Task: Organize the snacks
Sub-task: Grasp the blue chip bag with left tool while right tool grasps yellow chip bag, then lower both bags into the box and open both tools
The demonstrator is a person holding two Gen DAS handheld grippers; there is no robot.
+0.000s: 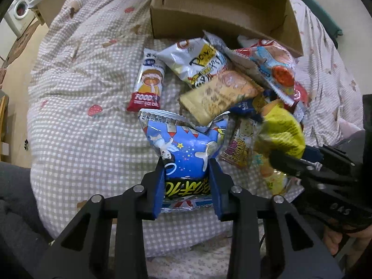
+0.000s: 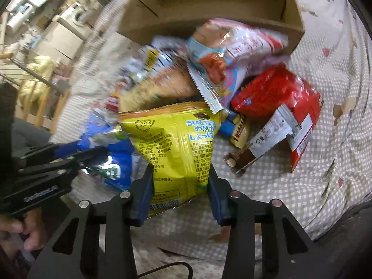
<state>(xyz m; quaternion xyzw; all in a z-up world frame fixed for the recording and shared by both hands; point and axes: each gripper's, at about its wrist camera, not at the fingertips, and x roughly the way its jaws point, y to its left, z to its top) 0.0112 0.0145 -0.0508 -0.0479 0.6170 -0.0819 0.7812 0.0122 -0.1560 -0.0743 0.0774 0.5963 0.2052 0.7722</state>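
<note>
A pile of snack packs lies on a checked bedcover (image 1: 81,127) in front of an open cardboard box (image 1: 209,26). My left gripper (image 1: 187,165) is shut on a blue snack bag (image 1: 186,144), its pads pinching the bag's lower part. In the right wrist view the same left gripper (image 2: 76,153) shows at the left with the blue bag (image 2: 116,162). My right gripper (image 2: 180,172) is shut on a yellow snack bag (image 2: 172,139), which hangs just in front of the pile. In the left wrist view, the right gripper (image 1: 290,155) and its yellow bag (image 1: 281,134) are at the right.
In the pile are a red bag (image 2: 279,93), a white bag (image 1: 197,62), a beige cracker pack (image 1: 220,95) and a red-and-white bar pack (image 1: 148,81). The cardboard box (image 2: 162,26) looks hollow inside. A washing machine (image 1: 19,14) stands far left. A person's hand (image 2: 23,232) grips the left tool.
</note>
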